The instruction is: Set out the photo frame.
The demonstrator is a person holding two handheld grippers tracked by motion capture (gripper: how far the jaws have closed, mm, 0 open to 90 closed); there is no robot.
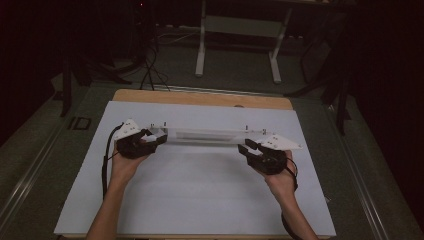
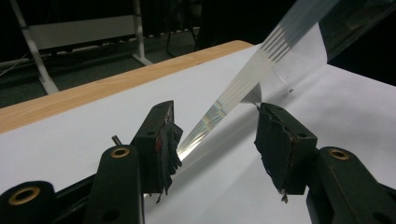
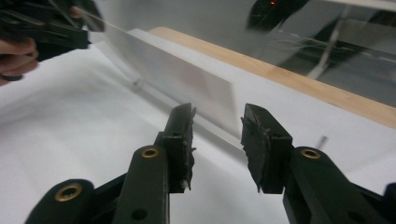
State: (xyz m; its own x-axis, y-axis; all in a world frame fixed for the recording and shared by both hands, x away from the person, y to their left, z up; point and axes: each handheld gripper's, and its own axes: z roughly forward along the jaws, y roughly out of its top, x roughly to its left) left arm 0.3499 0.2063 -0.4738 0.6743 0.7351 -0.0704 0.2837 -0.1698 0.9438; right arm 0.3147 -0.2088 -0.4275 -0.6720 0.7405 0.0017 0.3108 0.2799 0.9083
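Across the middle of the white sheet (image 1: 200, 190) that covers the wooden table (image 1: 200, 97), a long, clear plastic bar with small metal pins along it (image 1: 202, 135) stretches from left to right, between the two hands. At its left end sits the left gripper (image 1: 159, 139), black with a grey three-cornered plate, held in the person's left hand (image 1: 125, 162). In the left gripper view its jaws stand spread apart, with the clear bar (image 2: 243, 88) running up and away from the gap; whether the pads (image 2: 170, 144) touch it I cannot tell. At the bar's right end the right gripper (image 1: 246, 147) sits in the right hand (image 1: 280, 175). In the right gripper view its jaws are released, a gap between them, and the bar's end (image 3: 187, 79) lies just beyond the tips. Far behind the table, white metal legs of a stand (image 1: 237, 45) rest on the dark floor.
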